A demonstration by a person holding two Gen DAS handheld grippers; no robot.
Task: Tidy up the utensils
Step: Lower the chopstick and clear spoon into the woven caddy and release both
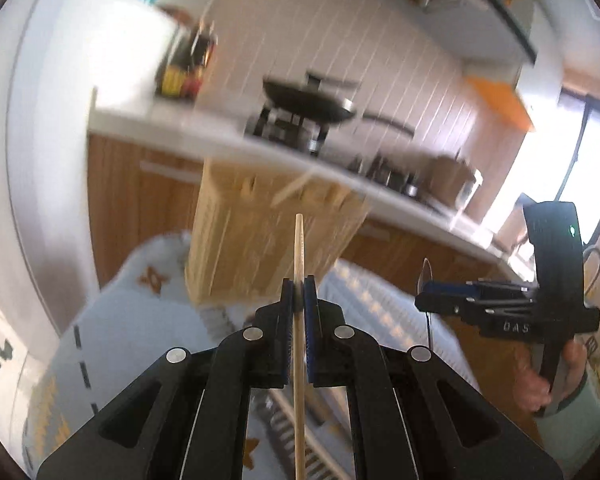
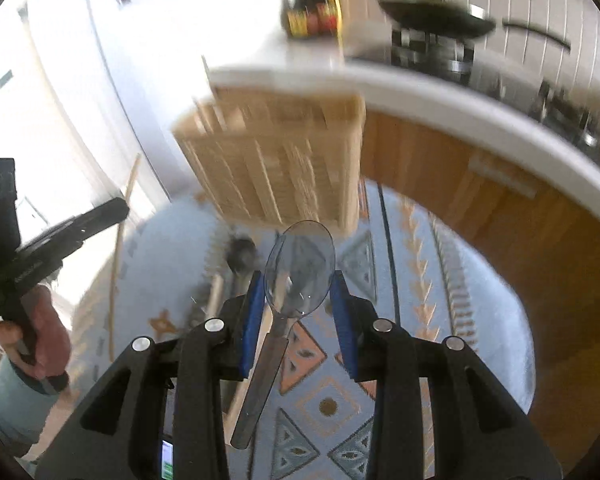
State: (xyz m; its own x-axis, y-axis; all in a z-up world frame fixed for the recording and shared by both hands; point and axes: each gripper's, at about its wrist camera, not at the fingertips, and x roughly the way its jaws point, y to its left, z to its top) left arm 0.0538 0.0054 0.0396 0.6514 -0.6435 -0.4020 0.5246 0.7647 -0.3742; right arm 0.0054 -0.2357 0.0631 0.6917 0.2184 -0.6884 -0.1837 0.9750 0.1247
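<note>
Chopstick (image 1: pixel 299 248) clamped in the left tool (image 1: pixel 299 294); right tool (image 2: pixel 298 292) grips a clear spoon (image 2: pixel 296 272) near the holder (image 2: pixel 276 160).

Only one bit of lettering comes through from where I stand: pale capitals reading "DAS" on the black body of the right gripper (image 1: pixel 422 302), seen side-on from the left wrist view. The bottles (image 2: pixel 312 8) on the worktop (image 2: pixel 260 52) carry yellow and red labels, but they are far too blurred to read, and the small lit screen (image 2: pixel 167 460) at the bottom edge of the right wrist view shows nothing I can make out.
</note>
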